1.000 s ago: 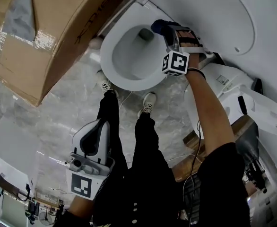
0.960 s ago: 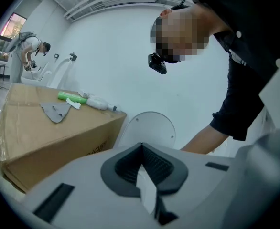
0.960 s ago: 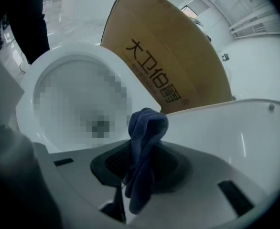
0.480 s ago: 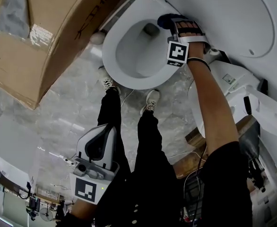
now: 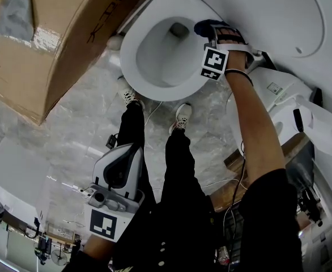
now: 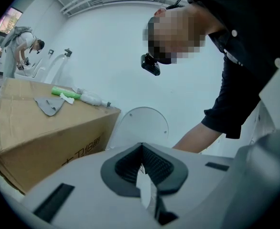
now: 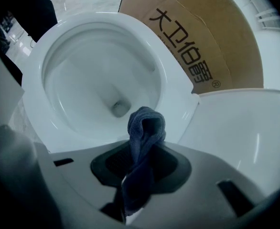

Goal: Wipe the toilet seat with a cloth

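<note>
Far left, our left hand-held gripper (image 6: 142, 166) idles, jaws pressed together on nothing. Over at the toilet seat (image 5: 133, 72), our right hand-held gripper (image 5: 207, 29) clamps the blue cloth (image 7: 145, 126). Its long axis runs out along the jaws, folded tip toward the rear rim. Wiping looks underway; next, we sweep it along the rim.

Grey marble floor (image 5: 92, 123) — toilet (image 5: 154, 93), big cardboard box (image 5: 58, 44) and a pair of shoes (image 5: 182, 117) sit on it.
</note>
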The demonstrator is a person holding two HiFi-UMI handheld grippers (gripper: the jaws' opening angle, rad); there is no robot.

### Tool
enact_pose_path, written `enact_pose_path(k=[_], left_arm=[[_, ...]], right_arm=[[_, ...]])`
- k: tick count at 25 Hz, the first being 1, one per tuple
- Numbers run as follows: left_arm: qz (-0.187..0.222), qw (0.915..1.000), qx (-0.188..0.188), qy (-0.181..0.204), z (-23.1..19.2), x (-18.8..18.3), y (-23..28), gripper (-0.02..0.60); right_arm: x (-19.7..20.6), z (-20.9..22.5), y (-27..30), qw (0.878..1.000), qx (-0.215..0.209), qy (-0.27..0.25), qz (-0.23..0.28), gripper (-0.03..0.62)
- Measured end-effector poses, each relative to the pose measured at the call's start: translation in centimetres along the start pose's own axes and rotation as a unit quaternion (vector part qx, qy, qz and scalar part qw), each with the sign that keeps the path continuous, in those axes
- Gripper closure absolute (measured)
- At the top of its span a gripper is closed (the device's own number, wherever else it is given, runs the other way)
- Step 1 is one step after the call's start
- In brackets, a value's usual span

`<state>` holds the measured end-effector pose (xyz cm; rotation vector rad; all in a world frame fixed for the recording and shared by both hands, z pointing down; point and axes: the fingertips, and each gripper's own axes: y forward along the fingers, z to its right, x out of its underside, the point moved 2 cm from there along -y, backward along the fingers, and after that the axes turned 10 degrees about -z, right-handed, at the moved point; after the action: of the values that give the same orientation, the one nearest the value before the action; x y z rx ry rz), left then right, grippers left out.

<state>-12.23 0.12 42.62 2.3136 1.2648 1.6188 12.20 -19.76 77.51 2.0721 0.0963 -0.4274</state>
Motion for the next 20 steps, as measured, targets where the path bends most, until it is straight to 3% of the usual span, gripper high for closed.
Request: enact_pose_path(k=[8, 20], left_arm=[[-0.005, 0.9998, 0.012, 0.011, 1.3, 0.3, -0.1, 0.572], [-0.005, 0.9996, 0.019, 0.019, 2.9, 0.3, 0.3, 0.572]], right_arm=[[1.7, -3.2, -0.5, 0.999, -0.026, 0.032, -0.011, 0.496], [3.1, -8.0, -2.1, 0.986, -0.099, 0.131, -0.006, 0.496]])
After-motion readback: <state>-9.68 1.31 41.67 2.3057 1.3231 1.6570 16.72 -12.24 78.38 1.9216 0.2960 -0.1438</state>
